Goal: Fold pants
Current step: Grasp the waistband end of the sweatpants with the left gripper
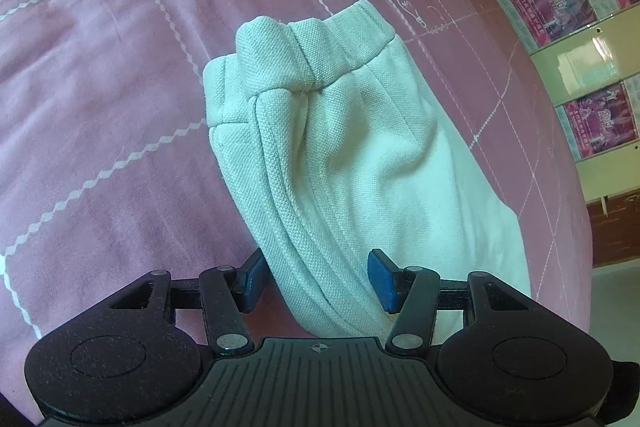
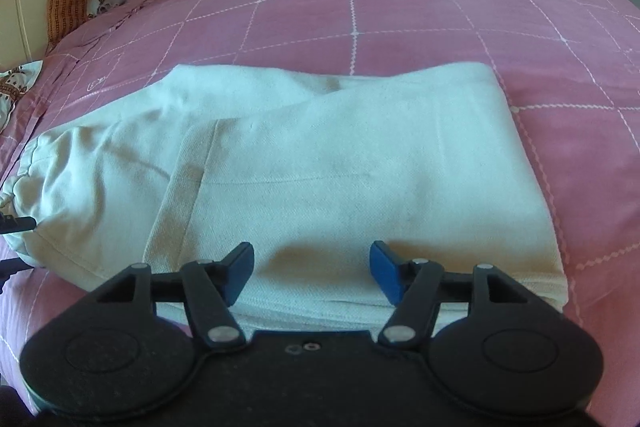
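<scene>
While left gripper [image 1: 318, 281] straddles pants [image 1: 352, 147] edge half-open, right gripper [image 2: 312, 277] hovers w/ jaws apart, empty.

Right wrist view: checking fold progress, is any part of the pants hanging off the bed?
No, the white pants lie folded wholly on the pink bedspread, which shows around them.

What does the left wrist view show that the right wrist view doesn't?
Only the left wrist view shows the bunched elastic waistband and the left tongs straddling the pants' thick folded edge; whether the pads press it is unclear. Only the right wrist view shows the flat folded top layer, the open right tongs and an orange patterned pillow. Both show the white pants on the pink checked bedspread.
</scene>
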Demonstrator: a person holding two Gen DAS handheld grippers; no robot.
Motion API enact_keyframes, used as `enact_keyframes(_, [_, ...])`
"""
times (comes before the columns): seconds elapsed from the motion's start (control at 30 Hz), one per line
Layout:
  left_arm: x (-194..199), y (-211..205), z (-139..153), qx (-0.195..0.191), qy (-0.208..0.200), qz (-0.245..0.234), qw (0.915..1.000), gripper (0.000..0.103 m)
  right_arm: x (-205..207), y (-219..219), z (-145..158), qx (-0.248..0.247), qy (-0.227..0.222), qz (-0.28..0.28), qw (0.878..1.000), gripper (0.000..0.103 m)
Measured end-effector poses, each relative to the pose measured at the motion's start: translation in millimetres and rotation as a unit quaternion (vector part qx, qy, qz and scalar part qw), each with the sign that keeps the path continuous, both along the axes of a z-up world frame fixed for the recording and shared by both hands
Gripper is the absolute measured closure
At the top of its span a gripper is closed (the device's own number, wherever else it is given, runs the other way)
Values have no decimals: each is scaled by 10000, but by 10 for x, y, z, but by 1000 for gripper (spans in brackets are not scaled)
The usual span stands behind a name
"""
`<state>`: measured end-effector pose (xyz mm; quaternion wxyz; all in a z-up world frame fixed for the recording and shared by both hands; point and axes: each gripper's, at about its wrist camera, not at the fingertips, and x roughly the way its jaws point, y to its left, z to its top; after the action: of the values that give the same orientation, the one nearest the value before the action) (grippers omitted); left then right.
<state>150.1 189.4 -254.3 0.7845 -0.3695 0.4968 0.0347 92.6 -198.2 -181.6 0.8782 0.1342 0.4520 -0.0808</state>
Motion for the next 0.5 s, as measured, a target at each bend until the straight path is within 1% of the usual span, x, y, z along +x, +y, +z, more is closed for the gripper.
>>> enact_keyframes(0.1, [69, 13, -35, -183, 9, 137, 9997, 49, -14, 41, 59, -67, 16, 171, 9998, 38])
enact_keyframes(0.2, [69, 68, -110, -436, -87, 367, 9983, 49, -17, -9, 121, 29, -31, 140, 9999, 35])
enact_keyframes(0.3, [46, 131, -196, -673, -151, 540, 9962, 49, -28, -46, 151, 65, -79, 145, 9998, 35])
enact_keyframes(0.43, [123, 196, -284, -981, -121, 570, 9935, 49, -40, -96, 102, 104, -29, 57, 9999, 34])
enact_keyframes(0.5, [168, 228, -333, -1197, -116, 584, 9910, 42, -39, -111, 82, 149, -22, -6, 9999, 34])
